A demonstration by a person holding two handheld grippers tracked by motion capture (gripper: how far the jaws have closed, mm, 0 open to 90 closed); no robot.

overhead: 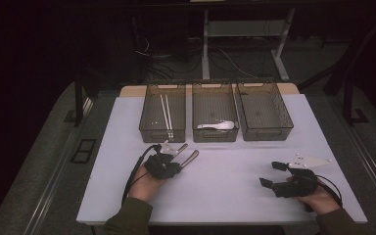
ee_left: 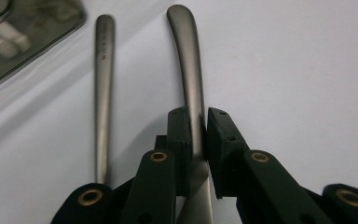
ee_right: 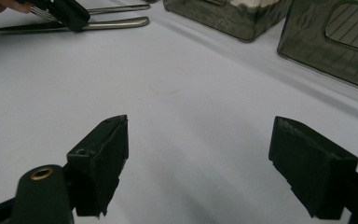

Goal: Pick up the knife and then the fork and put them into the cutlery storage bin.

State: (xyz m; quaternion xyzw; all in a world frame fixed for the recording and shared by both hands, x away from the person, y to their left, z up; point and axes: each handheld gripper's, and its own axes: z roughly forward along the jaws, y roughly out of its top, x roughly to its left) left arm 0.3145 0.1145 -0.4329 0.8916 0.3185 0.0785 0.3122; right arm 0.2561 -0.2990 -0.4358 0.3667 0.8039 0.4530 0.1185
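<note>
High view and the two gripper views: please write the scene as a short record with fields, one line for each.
surface: white table
left tool: shut on the handle of one metal utensil
second metal utensil: lies beside it on the table, not gripped
right tool: open, nothing between its jaws
left bin: holds white sticks
middle bin: holds a white spoon
right bin: looks empty

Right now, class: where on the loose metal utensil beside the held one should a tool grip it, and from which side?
Probably mid-handle of the loose utensil, coming from above with jaws across its narrow width. It lies flat on the table, beside the utensil clamped in the left tool.
</note>
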